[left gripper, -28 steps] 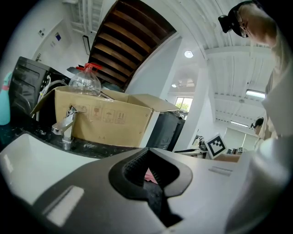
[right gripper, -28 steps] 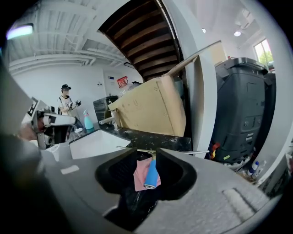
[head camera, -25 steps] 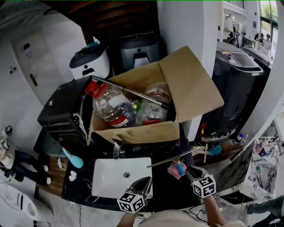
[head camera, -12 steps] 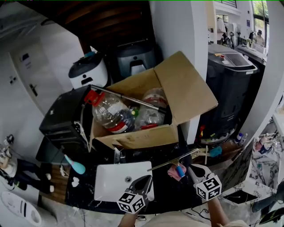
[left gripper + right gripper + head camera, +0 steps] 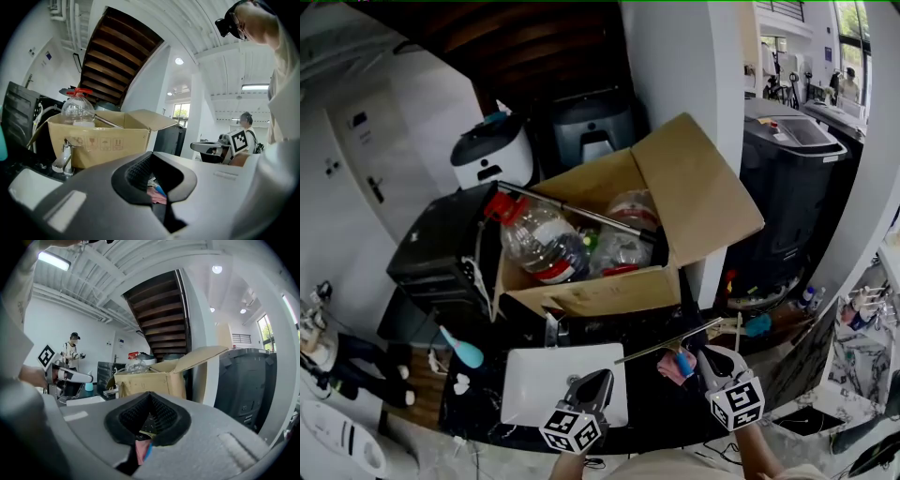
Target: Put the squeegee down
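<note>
The squeegee (image 5: 667, 341) lies on the dark counter right of the sink, its long metal blade slanting up to the right. Its blue handle (image 5: 682, 361) rests against a pink cloth (image 5: 667, 368). My right gripper (image 5: 705, 354) hovers just right of the handle, shut with nothing in it. In the right gripper view the jaws (image 5: 150, 395) meet, and the pink cloth (image 5: 140, 451) and a bit of blue show below them. My left gripper (image 5: 604, 376) is shut over the sink's near right corner, empty. In the left gripper view (image 5: 151, 154) its jaws are also together.
A white sink (image 5: 534, 380) with a faucet (image 5: 551, 330) lies in the counter. Behind it stands an open cardboard box (image 5: 609, 289) of plastic bottles. A black appliance (image 5: 441, 248) stands at the left, a dark machine (image 5: 792, 169) at the right. A teal item (image 5: 461, 349) lies left of the sink.
My right gripper has let go of the squeegee's blue handle, shut its jaws and lifted a little. The left gripper has also risen slightly. The squeegee stays on the counter.
</note>
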